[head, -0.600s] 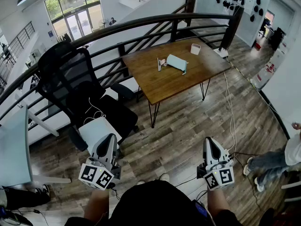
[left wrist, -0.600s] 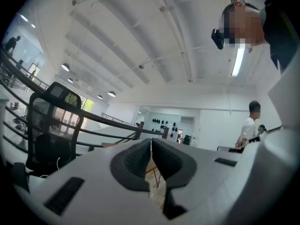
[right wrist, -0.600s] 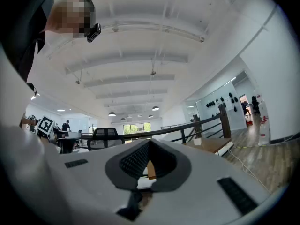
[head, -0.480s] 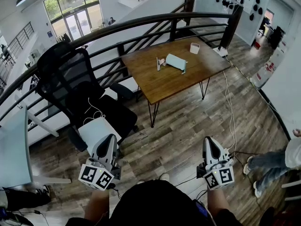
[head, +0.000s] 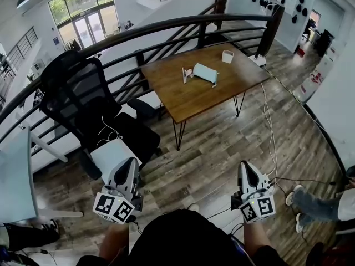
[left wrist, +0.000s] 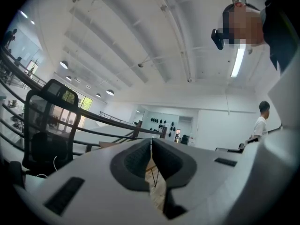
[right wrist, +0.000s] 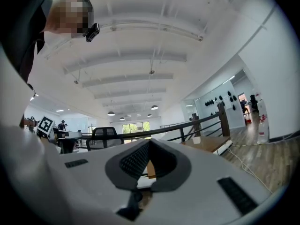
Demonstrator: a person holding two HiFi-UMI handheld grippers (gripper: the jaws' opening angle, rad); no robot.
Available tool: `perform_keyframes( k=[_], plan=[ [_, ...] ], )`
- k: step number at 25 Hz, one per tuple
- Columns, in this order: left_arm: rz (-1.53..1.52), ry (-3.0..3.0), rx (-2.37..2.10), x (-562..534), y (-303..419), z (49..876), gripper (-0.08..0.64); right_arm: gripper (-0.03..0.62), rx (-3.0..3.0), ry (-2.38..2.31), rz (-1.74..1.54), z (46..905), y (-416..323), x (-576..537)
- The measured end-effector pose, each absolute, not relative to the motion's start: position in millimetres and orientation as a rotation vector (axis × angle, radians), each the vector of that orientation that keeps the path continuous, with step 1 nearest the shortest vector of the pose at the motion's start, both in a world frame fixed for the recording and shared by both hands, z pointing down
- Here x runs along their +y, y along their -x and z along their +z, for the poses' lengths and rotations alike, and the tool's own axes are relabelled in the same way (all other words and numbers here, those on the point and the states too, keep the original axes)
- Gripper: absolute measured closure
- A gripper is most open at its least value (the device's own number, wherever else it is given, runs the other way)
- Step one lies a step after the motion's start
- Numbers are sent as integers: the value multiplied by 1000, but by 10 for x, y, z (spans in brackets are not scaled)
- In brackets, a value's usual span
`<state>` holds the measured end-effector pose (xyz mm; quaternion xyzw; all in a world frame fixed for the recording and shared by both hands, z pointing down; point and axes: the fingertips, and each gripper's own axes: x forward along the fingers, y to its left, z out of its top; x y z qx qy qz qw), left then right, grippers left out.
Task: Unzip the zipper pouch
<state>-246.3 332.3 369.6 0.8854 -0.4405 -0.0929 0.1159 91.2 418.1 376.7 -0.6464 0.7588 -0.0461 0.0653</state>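
Head view: 2 tongs held low and level, left tongs and right tongs, both clenched on nothing. 1 pale blue zipper pouch flat on 1 wooden bench, well ahead of both tongs; 1 white cup beyond it.

Left gripper view: jaws shut together, nothing between.

Right gripper view: likewise shut, empty.

Probably light, soft and floppy; best pinned at 1 end, the zipper pull pinched with the other tongs. Pull too small to make out.
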Motion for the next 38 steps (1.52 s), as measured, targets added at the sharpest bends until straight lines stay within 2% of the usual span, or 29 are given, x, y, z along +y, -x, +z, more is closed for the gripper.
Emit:
perform_keyframes(
  k=[10,11,14,19,22,23,31,38],
  plan=[
    [-272,-2628,-1270,3427,2575,3633,532,589,2297,1924,-57,3618,-575,4191],
    [-271,-2626,-1263,3438,2605,3641,518,575,2295,1922,-56,3614,-531,4200],
    [-249,-2631,-1229,3491,2664,3679,386,498,2293,1930,-56,3620,-415,4253],
    [-234,-2653,-1210,3576,2742,3712,337,447,2287,1941,-58,3613,-269,4385],
    [-211,-2664,-1192,3621,2764,3761,293,350,2278,1960,-70,3618,-210,4472],
    [-206,-2665,-1190,3628,2771,3777,288,341,2273,1969,-71,3624,-204,4494],
    [-205,-2640,-1234,3460,2739,3851,276,331,2268,1969,-100,3719,-328,4293],
    [-207,-2648,-1275,3205,2439,3756,273,331,2284,1936,-111,3763,-672,3927]
  ],
)
